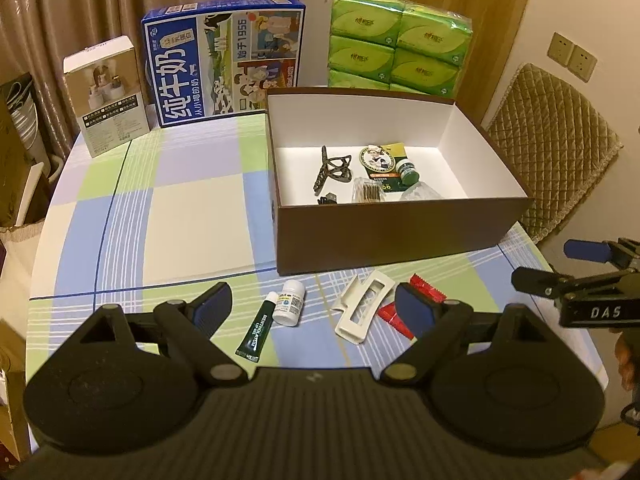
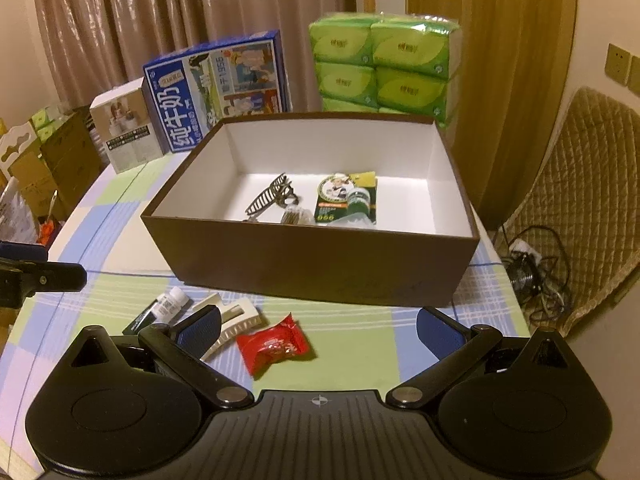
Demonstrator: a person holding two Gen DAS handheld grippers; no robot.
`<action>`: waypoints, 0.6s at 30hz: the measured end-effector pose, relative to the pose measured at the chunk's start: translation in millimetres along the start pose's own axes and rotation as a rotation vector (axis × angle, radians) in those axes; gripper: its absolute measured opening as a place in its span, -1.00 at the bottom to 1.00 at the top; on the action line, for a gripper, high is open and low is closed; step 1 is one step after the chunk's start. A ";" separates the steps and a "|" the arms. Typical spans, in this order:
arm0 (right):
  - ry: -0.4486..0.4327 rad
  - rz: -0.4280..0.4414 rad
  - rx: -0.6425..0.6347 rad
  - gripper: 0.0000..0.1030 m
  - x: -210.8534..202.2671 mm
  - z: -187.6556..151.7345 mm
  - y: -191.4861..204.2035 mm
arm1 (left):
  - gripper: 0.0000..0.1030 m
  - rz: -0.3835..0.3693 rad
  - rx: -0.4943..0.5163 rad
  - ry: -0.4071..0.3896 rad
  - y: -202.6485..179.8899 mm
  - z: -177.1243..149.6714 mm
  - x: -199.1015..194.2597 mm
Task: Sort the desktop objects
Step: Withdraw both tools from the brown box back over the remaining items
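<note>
Both empty: left tool (image 1: pixel 314 312) spread over the white bottle (image 1: pixel 291 303), right tool (image 2: pixel 319 330) over the red packet (image 2: pixel 274 344), ready for boxing in the brown box (image 2: pixel 316 276).

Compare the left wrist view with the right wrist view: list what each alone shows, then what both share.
Left wrist view only: the green tube's full length, and a wall socket plate seen whole.
Right wrist view only: tangled cables on the floor beside the table, and stacked cardboard boxes at left.
Both: the brown box, white hair clip, white bottle, red packet, and open tongs.
</note>
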State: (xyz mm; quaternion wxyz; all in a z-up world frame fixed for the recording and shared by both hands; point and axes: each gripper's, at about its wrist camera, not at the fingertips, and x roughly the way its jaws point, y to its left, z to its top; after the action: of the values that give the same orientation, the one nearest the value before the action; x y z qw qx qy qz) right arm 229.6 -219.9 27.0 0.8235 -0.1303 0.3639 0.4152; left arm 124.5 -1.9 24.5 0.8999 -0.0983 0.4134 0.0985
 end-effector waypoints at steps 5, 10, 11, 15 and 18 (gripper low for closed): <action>0.021 0.030 0.035 0.97 0.5 -6.5 -7.4 | 0.73 0.020 -0.003 0.027 3.8 -9.4 3.1; 0.024 0.074 0.003 0.97 0.1 -14.8 -3.1 | 0.78 0.024 -0.014 0.046 11.5 -17.6 3.8; 0.026 0.083 -0.005 0.97 0.5 -16.8 -1.1 | 0.78 0.028 -0.017 0.051 12.7 -19.5 4.3; 0.019 0.080 -0.060 0.97 4.4 -25.8 8.7 | 0.78 0.037 -0.021 0.073 16.0 -25.2 7.5; 0.031 0.078 -0.084 0.97 7.6 -28.6 12.9 | 0.78 0.036 -0.009 0.082 15.9 -28.7 9.1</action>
State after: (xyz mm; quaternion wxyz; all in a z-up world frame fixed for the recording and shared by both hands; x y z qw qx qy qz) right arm 208.5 -222.2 2.8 0.7947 -0.1569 0.3638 0.4599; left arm 105.3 6.8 -2.4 0.8797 -0.0987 0.4514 0.1125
